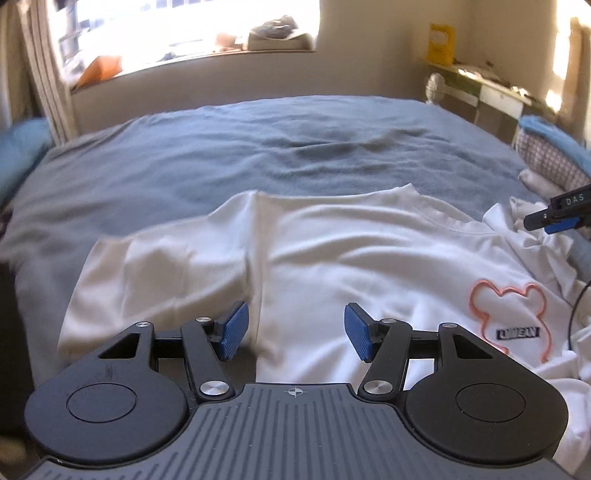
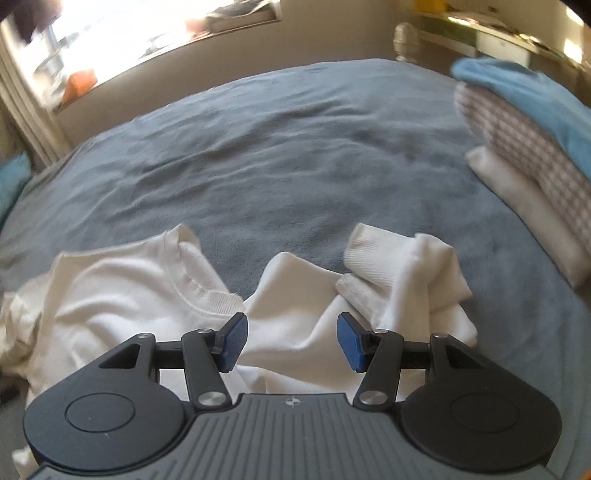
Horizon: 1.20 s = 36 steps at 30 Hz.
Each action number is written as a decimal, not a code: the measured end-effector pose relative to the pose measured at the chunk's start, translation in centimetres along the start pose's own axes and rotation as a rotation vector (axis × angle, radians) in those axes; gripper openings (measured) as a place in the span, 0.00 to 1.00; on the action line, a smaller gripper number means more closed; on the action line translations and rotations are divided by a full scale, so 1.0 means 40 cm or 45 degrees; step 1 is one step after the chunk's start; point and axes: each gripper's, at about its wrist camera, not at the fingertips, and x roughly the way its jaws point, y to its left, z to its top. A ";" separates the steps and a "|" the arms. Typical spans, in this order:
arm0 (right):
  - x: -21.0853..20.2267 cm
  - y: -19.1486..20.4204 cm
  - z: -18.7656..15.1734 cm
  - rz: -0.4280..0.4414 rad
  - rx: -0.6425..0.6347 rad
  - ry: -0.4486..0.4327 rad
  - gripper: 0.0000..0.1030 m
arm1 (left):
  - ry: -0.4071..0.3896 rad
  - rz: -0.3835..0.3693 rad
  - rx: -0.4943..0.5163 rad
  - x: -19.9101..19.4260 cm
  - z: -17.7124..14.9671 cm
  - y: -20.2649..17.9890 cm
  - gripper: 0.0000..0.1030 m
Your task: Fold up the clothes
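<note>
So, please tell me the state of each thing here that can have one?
White sweatshirt: spread on bed, not folded, right sleeve bunched.
Left gripper: jaws open, empty.
Right gripper: jaws open, empty.
Clothes stack: folded.
Blue blanket: wrinkled.

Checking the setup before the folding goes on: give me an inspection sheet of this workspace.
Surface: bed with wrinkled blue-grey blanket.
Job's things: white sweatshirt spread flat, pink bear outline on its chest; right sleeve bunched, cuff folded over.
Clutter: folded stack at the bed's right edge: blue, checked, white.
Grippers: left gripper open above the sweatshirt, holding nothing; right gripper open near the collar, holding nothing.
Cables: thin dark cable over the sweatshirt's right side.
Surroundings: bright window, curtain, cluttered desk.
</note>
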 end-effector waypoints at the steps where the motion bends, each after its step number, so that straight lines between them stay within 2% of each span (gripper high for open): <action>1: 0.003 0.008 -0.002 0.004 -0.033 0.005 0.55 | 0.007 0.001 0.028 0.014 0.009 -0.010 0.56; 4: 0.011 0.027 -0.022 -0.003 -0.140 0.004 0.55 | 0.032 0.006 0.108 0.055 0.031 -0.040 0.56; 5: 0.017 0.027 -0.030 -0.024 -0.166 -0.004 0.50 | 0.042 -0.001 0.122 0.065 0.035 -0.050 0.56; 6: 0.021 0.023 -0.036 -0.030 -0.178 -0.014 0.43 | 0.053 -0.015 0.129 0.077 0.039 -0.059 0.56; 7: 0.023 0.012 -0.039 -0.026 -0.163 -0.018 0.17 | 0.059 -0.021 0.132 0.085 0.043 -0.065 0.56; 8: 0.021 -0.008 -0.040 -0.016 -0.114 -0.020 0.09 | 0.066 -0.027 0.134 0.093 0.046 -0.071 0.56; 10: 0.001 -0.055 -0.042 -0.011 -0.013 -0.065 0.00 | 0.070 -0.031 0.146 0.104 0.051 -0.080 0.56; 13: -0.023 -0.134 -0.052 -0.149 0.070 -0.121 0.00 | 0.074 -0.032 0.165 0.116 0.056 -0.084 0.56; 16: -0.014 -0.228 -0.073 -0.231 0.203 -0.079 0.00 | 0.086 -0.027 0.196 0.132 0.063 -0.090 0.56; 18: -0.023 -0.269 -0.083 -0.200 0.266 -0.082 0.00 | 0.092 -0.023 0.215 0.144 0.072 -0.095 0.56; 21: -0.045 -0.243 -0.069 -0.050 0.206 -0.129 0.08 | 0.106 -0.019 0.236 0.166 0.088 -0.107 0.56; 22: -0.044 -0.215 -0.059 -0.001 0.156 -0.132 0.24 | 0.114 -0.020 0.240 0.173 0.092 -0.113 0.56; 23: -0.042 -0.188 -0.050 0.048 0.107 -0.134 0.48 | 0.122 -0.020 0.244 0.181 0.095 -0.119 0.56; 25: -0.030 -0.136 -0.040 0.131 0.001 -0.122 0.62 | 0.143 -0.016 0.248 0.195 0.102 -0.132 0.56; 28: 0.017 -0.076 -0.038 0.214 -0.134 -0.032 0.59 | 0.149 -0.015 0.275 0.206 0.112 -0.152 0.56; 31: 0.069 -0.095 -0.058 0.206 -0.071 0.044 0.12 | 0.132 -0.019 0.306 0.212 0.126 -0.163 0.56; 32: 0.074 -0.115 -0.065 0.204 -0.007 0.043 0.11 | 0.126 -0.021 0.314 0.215 0.131 -0.166 0.56; 36: 0.009 -0.233 -0.090 0.195 0.304 -0.102 0.08 | 0.104 -0.047 0.296 0.241 0.165 -0.164 0.56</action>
